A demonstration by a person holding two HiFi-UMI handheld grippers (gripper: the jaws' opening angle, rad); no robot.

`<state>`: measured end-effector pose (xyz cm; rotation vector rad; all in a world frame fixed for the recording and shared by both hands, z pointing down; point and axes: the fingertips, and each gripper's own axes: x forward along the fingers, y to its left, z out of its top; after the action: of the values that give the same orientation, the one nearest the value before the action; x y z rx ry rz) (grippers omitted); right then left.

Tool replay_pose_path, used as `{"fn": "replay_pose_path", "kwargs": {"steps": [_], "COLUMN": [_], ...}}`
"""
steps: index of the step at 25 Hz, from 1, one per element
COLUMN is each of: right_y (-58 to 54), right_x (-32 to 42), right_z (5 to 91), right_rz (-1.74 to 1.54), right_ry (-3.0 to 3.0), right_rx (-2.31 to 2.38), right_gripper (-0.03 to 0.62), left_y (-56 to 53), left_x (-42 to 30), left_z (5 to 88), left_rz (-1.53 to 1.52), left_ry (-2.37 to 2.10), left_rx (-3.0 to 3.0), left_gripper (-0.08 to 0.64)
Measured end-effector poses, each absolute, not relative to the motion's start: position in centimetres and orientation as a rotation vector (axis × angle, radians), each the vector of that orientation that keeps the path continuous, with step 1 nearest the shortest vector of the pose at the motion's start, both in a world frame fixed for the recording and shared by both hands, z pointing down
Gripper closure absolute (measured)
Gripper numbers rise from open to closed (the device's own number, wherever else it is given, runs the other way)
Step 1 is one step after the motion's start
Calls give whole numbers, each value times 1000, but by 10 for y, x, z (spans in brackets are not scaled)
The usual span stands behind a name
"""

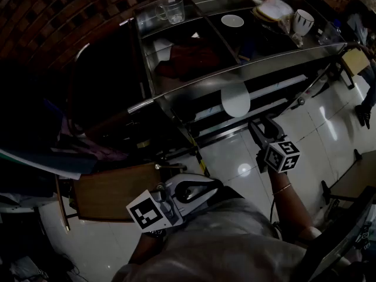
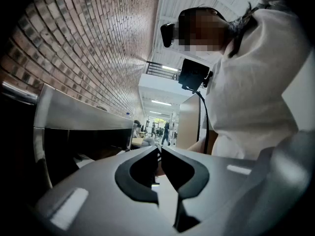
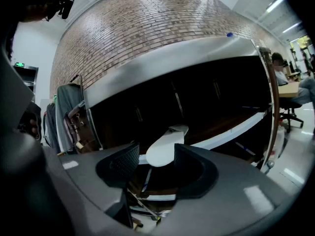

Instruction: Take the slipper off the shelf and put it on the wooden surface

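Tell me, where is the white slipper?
In the head view's middle, the white slipper sticks out of the metal shelf, just ahead of the right gripper, whose jaws are open.

1. The head view is very dim, and the shelf (image 1: pixel 247 68) is mostly black shadow.
2. A light makes a bright white spot on the shiny floor (image 1: pixel 244 169).
3. The white slipper (image 3: pixel 165 146) stands out pale in the dark.
4. Both gripper views bend at the edges, so the brick wall (image 2: pixel 98 48) curves.
5. Far ceiling lights (image 2: pixel 158 102) glow bright in the left gripper view.
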<state>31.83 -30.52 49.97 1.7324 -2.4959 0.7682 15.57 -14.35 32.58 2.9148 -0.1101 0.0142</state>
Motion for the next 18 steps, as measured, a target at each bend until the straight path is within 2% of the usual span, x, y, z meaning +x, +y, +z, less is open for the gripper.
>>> {"fn": "replay_pose_path", "kwargs": {"steps": [3, 8, 9, 11, 18], "right_y": [-336, -375, -379, -385, -379], "right_x": [327, 337, 337, 335, 333], "right_z": [524, 569, 572, 572, 537], "right_rz": [797, 1087, 1121, 1169, 1185], "right_ry": [-2462, -2427, -2432, -2446, -2556], "right_rx": [1713, 1783, 1796, 1802, 1847], "right_gripper": [382, 388, 403, 475, 561], "left_y": [-161, -179, -178, -176, -176], "left_x": [161, 165, 165, 163, 155], "left_z": [335, 349, 348, 346, 341], "left_rz": [53, 117, 114, 102, 64], "left_ry": [-142, -193, -197, -201, -229], "left_rx": [2906, 2912, 2910, 2898, 2887], "left_gripper": [562, 568, 568, 568, 568]}}
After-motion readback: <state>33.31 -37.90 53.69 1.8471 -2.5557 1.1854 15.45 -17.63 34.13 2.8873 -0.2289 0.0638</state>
